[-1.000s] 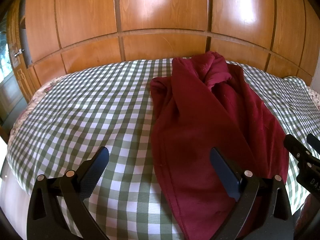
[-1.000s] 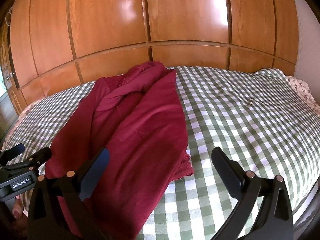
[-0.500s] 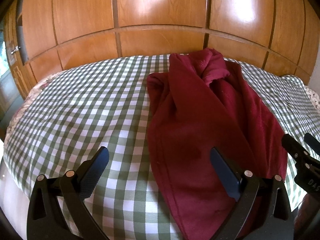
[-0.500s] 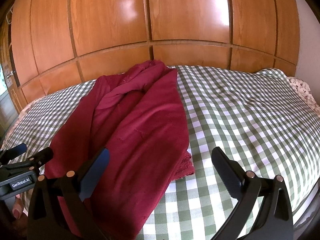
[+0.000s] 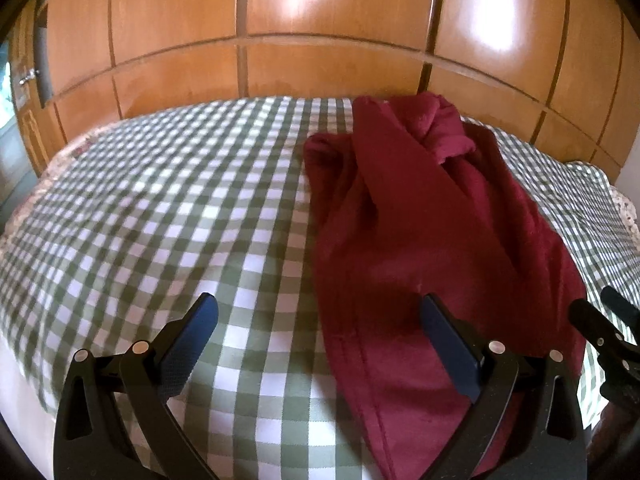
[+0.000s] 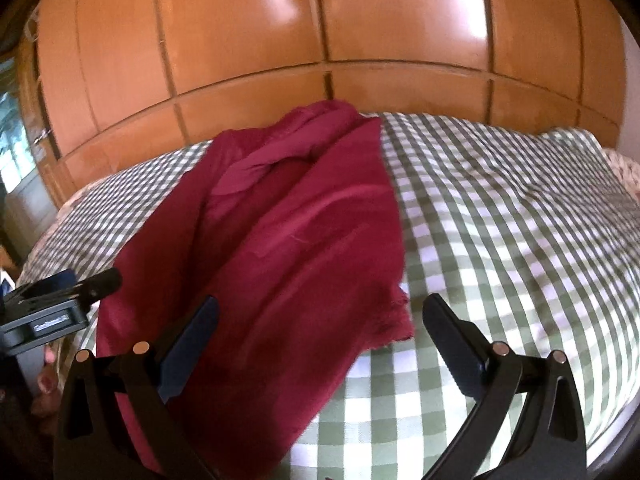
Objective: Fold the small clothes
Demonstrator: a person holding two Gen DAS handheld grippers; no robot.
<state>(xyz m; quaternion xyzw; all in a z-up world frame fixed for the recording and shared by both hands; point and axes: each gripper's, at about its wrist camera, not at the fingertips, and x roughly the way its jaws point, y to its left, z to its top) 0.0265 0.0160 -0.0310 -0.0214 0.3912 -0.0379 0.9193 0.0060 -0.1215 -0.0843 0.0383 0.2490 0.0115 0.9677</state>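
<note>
A dark red garment (image 5: 432,232) lies lengthwise on the green-and-white checked bed cover (image 5: 160,216), bunched at its far end. My left gripper (image 5: 320,340) is open and empty, above the garment's near left edge; its right finger hangs over the cloth. In the right wrist view the garment (image 6: 296,248) fills the left half, with a frayed corner near the middle. My right gripper (image 6: 320,340) is open and empty above that near right corner. Each gripper shows at the edge of the other's view: the right one (image 5: 612,332), the left one (image 6: 60,296).
Glossy wooden wardrobe panels (image 5: 320,40) rise behind the bed. The checked cover (image 6: 500,220) spreads wide to the right of the garment. The bed's near edge drops off at the bottom of both views. A doorway shows at far left (image 6: 16,152).
Both grippers have moved forward and lower toward the garment's near end, and the views are blurred by motion. The left gripper has shifted left. The garment has not moved.
</note>
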